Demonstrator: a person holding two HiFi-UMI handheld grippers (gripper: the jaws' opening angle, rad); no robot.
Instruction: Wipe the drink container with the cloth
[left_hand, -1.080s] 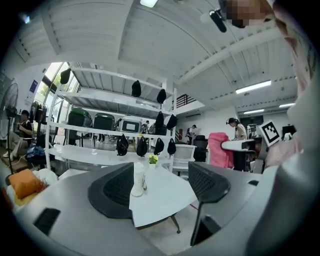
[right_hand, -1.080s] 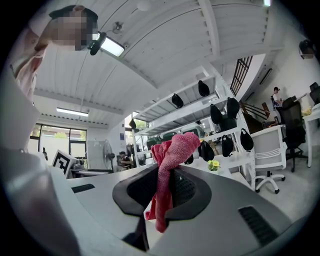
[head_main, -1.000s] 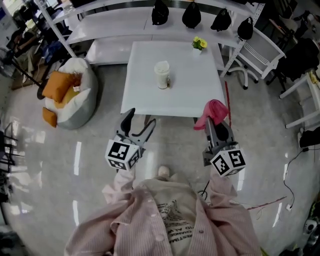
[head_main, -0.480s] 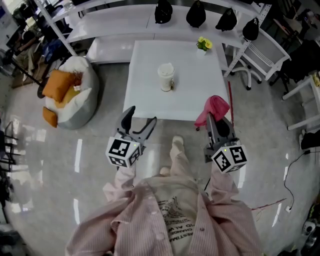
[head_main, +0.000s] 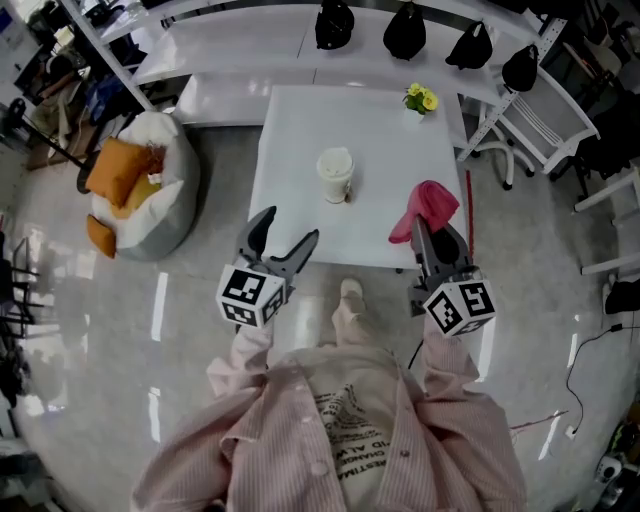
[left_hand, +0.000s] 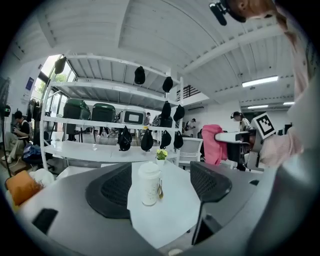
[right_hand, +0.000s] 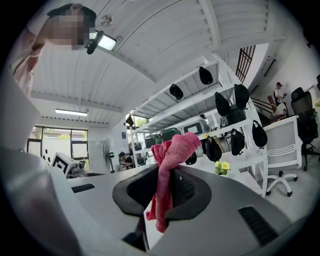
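A white lidded drink cup (head_main: 335, 175) (left_hand: 149, 183) stands near the middle of a white square table (head_main: 290, 210), with a small spoon-like item beside it. My left gripper (head_main: 287, 232) hovers over the table's near left edge, short of the cup, its jaws spread wide and empty; they have just been opening. My right gripper (head_main: 436, 232) is at the table's near right corner, shut on a pink cloth (head_main: 426, 208) (right_hand: 169, 172) that bunches above the jaws and hangs below them. In the left gripper view the cup sits between the two fingers, well ahead.
A small pot of yellow flowers (head_main: 421, 98) sits at the table's far right corner. Behind are a white bench and shelf with dark bags (head_main: 405, 30), a white chair (head_main: 545, 130) at right, and a beanbag with orange cushions (head_main: 135, 185) at left.
Both grippers have moved forward toward the table and now reach its near edge. The person's foot stepped forward. The pink cloth stays in the right gripper.
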